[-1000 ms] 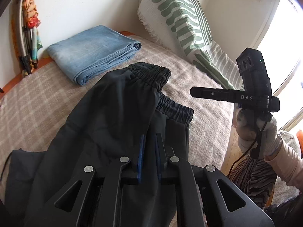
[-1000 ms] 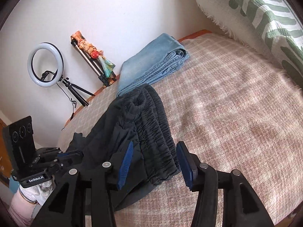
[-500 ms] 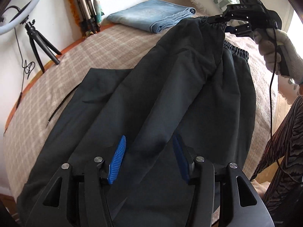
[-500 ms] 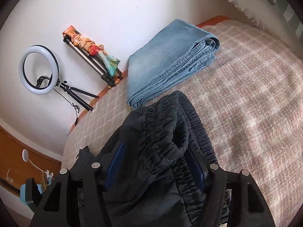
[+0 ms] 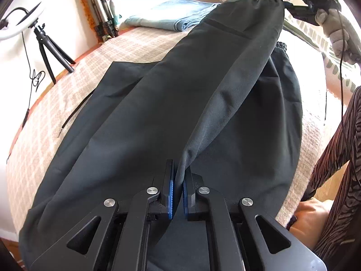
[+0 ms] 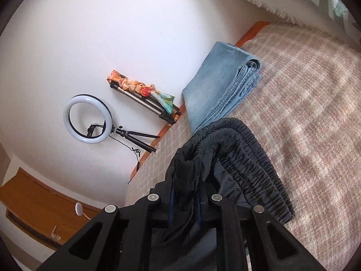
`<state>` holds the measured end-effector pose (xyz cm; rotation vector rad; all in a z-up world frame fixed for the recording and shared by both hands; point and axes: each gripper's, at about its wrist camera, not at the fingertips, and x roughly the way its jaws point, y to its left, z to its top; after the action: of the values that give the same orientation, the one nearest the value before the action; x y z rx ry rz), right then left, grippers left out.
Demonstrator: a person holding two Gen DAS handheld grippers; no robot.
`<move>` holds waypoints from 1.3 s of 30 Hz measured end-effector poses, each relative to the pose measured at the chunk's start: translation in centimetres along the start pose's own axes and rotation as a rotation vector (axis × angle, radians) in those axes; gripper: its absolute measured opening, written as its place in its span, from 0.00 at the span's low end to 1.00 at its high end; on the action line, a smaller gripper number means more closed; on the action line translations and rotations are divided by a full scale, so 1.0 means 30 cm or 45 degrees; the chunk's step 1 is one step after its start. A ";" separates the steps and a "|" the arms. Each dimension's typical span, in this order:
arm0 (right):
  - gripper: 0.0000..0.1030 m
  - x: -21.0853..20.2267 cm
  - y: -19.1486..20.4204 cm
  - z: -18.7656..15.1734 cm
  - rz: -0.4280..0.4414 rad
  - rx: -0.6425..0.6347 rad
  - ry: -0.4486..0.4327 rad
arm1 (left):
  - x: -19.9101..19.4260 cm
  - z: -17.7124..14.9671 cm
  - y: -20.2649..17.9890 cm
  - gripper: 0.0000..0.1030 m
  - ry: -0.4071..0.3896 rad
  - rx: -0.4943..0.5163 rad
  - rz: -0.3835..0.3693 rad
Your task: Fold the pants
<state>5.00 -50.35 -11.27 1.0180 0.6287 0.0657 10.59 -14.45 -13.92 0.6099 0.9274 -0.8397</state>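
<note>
Black pants (image 5: pixel 171 103) lie across a plaid bed cover (image 5: pixel 45 117). My left gripper (image 5: pixel 177 187) is shut on a fold of the pants' fabric near the leg end. My right gripper (image 6: pixel 184 199) is shut on the elastic waistband (image 6: pixel 243 158) and holds it raised; it shows in the left wrist view (image 5: pixel 300 2) at the top right. The upper layer of the pants stretches taut between the two grippers above the lower layer.
Folded blue jeans (image 6: pixel 216 83) lie on the bed by the wall. A ring light on a tripod (image 6: pixel 88 118) and a folded tripod (image 6: pixel 144 94) stand by the wall. A green striped pillow (image 5: pixel 315 36) is at the bed head. The person's leg (image 5: pixel 338 158) is at the right.
My left gripper moved down the leg, opened, then shut on a fold of fabric. My right gripper shut on the waistband and lifted it, pulling the pants layer taut.
</note>
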 end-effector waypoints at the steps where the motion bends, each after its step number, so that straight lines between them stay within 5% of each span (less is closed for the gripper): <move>1: 0.12 -0.003 -0.011 -0.008 -0.041 -0.006 0.008 | -0.016 -0.003 -0.007 0.03 -0.009 0.004 0.001; 8: 0.12 -0.062 -0.058 -0.068 -0.102 -0.022 0.059 | -0.125 -0.015 -0.043 0.02 -0.060 0.025 -0.032; 20: 0.13 0.010 -0.166 -0.211 -0.455 -0.208 0.236 | -0.057 -0.124 -0.133 0.05 0.060 0.045 -0.109; 23: 0.33 -0.003 -0.149 -0.198 -0.464 -0.220 0.224 | -0.082 -0.130 -0.096 0.12 0.052 -0.044 -0.129; 31: 0.54 -0.034 0.013 -0.185 -0.560 -0.444 0.057 | -0.245 -0.182 0.117 0.31 -0.098 -0.389 -0.083; 39: 0.63 -0.015 0.190 -0.231 -0.541 -0.689 -0.027 | -0.482 -0.373 0.525 0.37 -0.227 -0.808 0.217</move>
<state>2.37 -42.08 -8.99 0.3515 0.7444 -0.1427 13.95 7.74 -5.05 0.0580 0.9013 -0.4001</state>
